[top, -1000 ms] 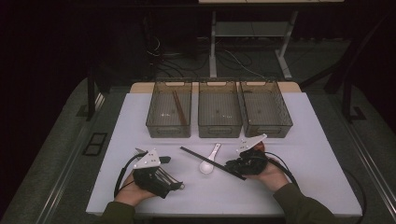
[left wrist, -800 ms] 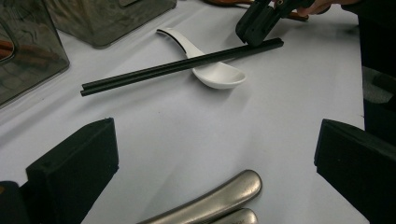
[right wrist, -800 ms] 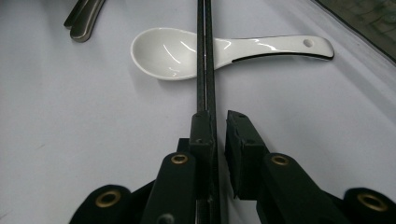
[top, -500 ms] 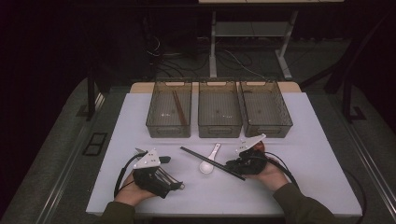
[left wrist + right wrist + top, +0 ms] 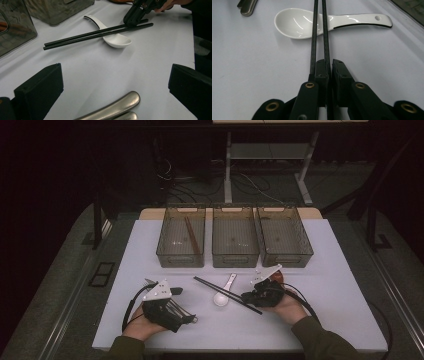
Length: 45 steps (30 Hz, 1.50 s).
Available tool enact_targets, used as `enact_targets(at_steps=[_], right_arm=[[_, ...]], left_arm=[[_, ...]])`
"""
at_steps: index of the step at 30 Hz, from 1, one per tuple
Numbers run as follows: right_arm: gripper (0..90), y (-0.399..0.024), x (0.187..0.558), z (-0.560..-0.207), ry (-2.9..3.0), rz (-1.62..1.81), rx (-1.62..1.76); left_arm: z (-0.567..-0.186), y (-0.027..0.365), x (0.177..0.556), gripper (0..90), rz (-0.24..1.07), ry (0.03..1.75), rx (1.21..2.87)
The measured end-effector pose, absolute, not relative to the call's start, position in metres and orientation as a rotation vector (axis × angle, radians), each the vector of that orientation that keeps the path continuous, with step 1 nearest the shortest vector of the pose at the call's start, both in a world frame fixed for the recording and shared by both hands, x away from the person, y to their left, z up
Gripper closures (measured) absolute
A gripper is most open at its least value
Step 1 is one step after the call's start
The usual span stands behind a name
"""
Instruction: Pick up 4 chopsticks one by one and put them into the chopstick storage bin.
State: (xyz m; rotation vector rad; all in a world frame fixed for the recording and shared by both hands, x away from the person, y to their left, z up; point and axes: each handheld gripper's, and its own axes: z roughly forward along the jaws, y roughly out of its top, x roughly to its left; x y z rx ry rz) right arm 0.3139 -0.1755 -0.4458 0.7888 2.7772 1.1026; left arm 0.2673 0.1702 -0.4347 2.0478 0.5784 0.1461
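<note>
On the white table [image 5: 330,270], the right gripper [image 5: 256,297] lies low with its jaws pinched on a pair of black chopsticks [image 5: 227,294]. In the right gripper view the two jaws are pressed nearly together, with one stick [image 5: 326,37] clamped between them; the second stick [image 5: 314,37] runs along the outer face of the left jaw, touching it, and whether it is truly gripped cannot be told. These jaws have just been closing on the sticks. The chopsticks run side by side from the jaws toward the person's left and away, crossing over a white ceramic soup spoon [image 5: 222,295]; in the right gripper view they pass over the spoon where bowl meets handle.

The left gripper [image 5: 189,319] rests on the table near the front edge, well apart from the chopsticks. Its jaws stand spread wide, as the left gripper view shows, with bare table between them and two metal utensil handles [image 5: 117,106] lying just ahead of them, untouched. The same view shows the chopsticks [image 5: 97,35] lying on the spoon [image 5: 115,38] and the right gripper [image 5: 135,16] on their far end.

Behind, three clear plastic bins stand in a row. The left bin [image 5: 165,251] holds a pair of brown chopsticks [image 5: 192,235]; the middle bin [image 5: 235,257] and the right bin [image 5: 305,251] sit just beside it.
</note>
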Motion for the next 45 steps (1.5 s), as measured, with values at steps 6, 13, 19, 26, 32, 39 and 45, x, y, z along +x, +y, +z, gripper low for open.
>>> enact_targets(at_steps=[6, 13, 19, 26, 32, 39, 45], right_arm=[[84.5, -0.175, 0.313, -0.446, 2.775, 1.091, 0.771], [84.9, -0.175, 0.313, -0.446, 2.777, 1.095, 0.751], [85.6, -0.174, 0.312, -0.446, 2.772, 1.082, 0.724], [85.7, -0.174, 0.312, -0.445, 2.776, 1.079, 0.721], [85.7, -0.175, 0.313, -0.442, 2.753, 1.089, 0.731], [85.7, -0.179, 0.315, -0.438, 2.731, 1.115, 0.76], [85.7, -0.182, 0.315, -0.431, 2.71, 1.15, 0.777]], left_arm=[[-0.435, 0.17, 0.267, 0.0, 0.146, 0.578, 2.048], [-0.435, 0.17, 0.267, 0.0, 0.147, 0.578, 2.048], [-0.435, 0.17, 0.267, 0.0, 0.146, 0.577, 2.048], [-0.434, 0.171, 0.267, 0.0, 0.147, 0.577, 2.045], [-0.434, 0.171, 0.267, 0.0, 0.146, 0.577, 2.043], [-0.434, 0.171, 0.267, 0.0, 0.146, 0.576, 2.045], [-0.435, 0.17, 0.267, 0.0, 0.145, 0.578, 2.045]])
